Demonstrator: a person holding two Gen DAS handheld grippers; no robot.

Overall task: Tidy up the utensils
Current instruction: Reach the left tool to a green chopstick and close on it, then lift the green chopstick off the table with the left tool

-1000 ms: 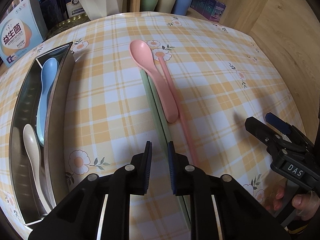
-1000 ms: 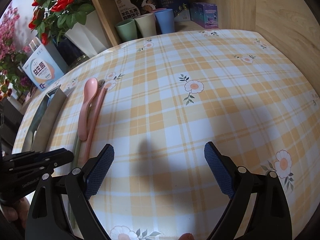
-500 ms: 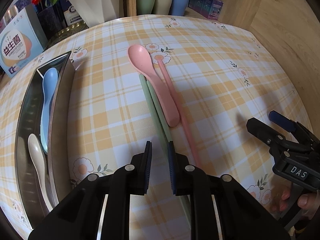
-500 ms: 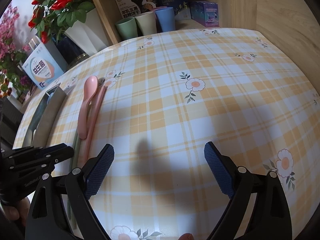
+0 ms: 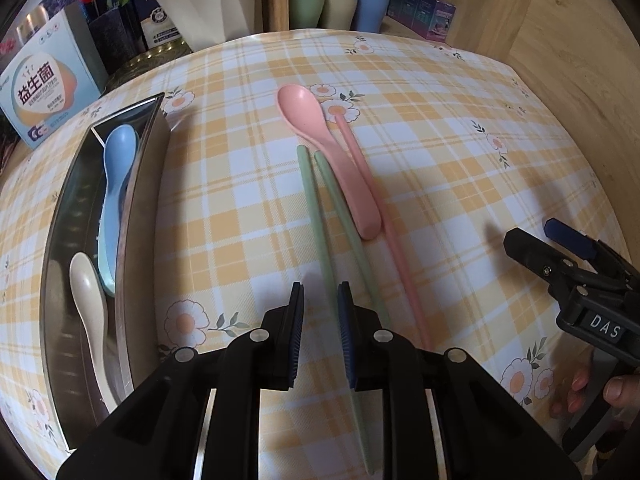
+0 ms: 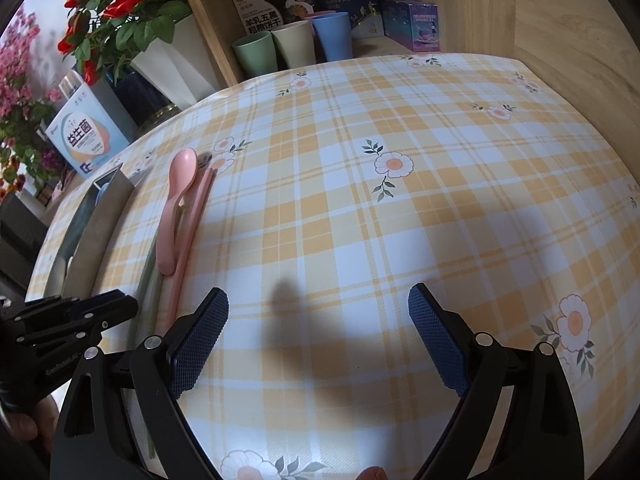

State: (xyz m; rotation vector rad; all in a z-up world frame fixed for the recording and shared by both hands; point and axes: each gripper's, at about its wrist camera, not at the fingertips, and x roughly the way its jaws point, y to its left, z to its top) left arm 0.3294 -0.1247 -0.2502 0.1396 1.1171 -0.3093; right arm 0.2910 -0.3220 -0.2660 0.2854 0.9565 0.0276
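Left gripper (image 5: 320,312) higher over slim green chopsticks (image 5: 320,220)

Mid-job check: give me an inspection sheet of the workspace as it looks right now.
Surface: plaid floral tablecloth.
Job's things: metal tray holds blue spoon and beige spoon; pink spoon, pink chopsticks and green chopsticks lie on the cloth.
Clutter: nothing seen.
Grippers: left gripper narrowed around a green chopstick, contact unclear; right gripper open, holding nothing.
Cables: nothing seen.
Surroundings: cups, boxes, flowers.
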